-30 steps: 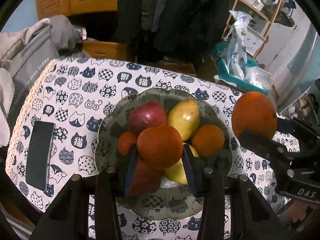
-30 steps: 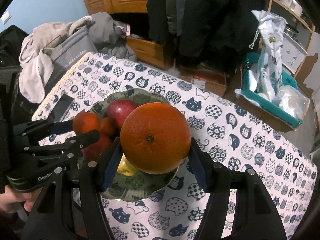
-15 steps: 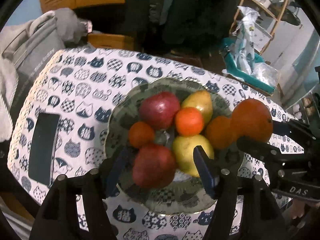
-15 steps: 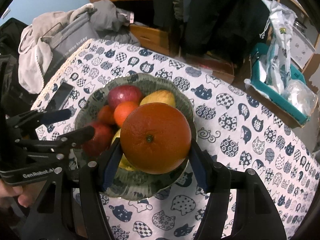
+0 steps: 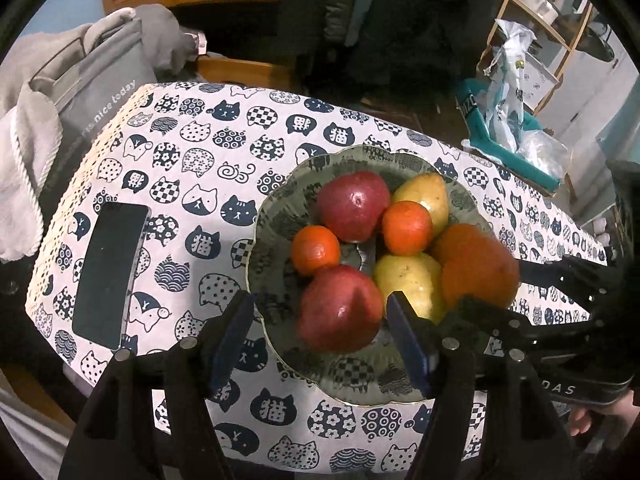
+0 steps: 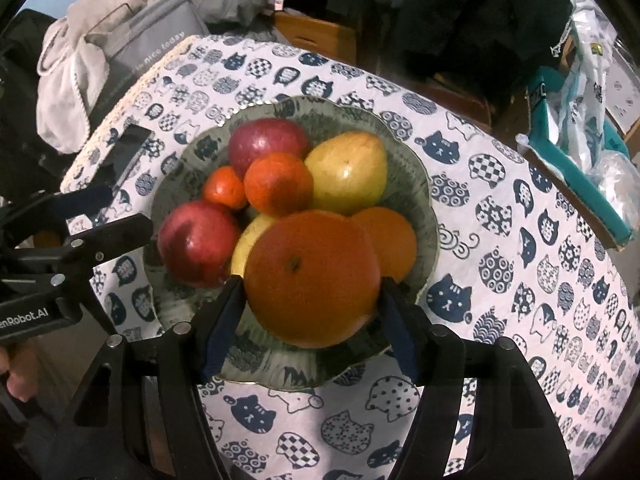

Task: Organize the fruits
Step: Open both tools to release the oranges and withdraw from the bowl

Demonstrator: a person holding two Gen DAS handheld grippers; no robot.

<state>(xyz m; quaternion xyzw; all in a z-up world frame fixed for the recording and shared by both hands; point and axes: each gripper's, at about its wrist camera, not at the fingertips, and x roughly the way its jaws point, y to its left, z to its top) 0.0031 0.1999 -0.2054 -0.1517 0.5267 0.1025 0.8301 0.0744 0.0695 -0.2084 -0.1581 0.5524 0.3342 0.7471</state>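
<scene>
A grey patterned plate [image 5: 276, 220] [image 6: 424, 184] holds two red apples [image 5: 340, 312], two yellow pears [image 5: 424, 196] and several oranges [image 5: 406, 228]. My left gripper [image 5: 320, 312] hovers open and empty over the plate's near edge, above the nearer apple. It shows at the left of the right wrist view [image 6: 124, 210]. My right gripper [image 6: 310, 300] [image 5: 492, 284] is over the plate's right side. Its jaws are opening around a big orange [image 6: 312, 276] [image 5: 476, 268], which lies low among the other fruit with the pads just off its sides.
The table wears a cat-print cloth [image 5: 200, 160]. A dark phone [image 5: 108, 272] lies at its left end. A grey bag and clothes [image 5: 100, 76] sit beyond the left edge. A teal bin with plastic bags [image 5: 508, 148] stands past the far right edge.
My left gripper opened and let a small orange go into the plate, then slid leftward. My right gripper came down with the big orange and its jaws have spread.
</scene>
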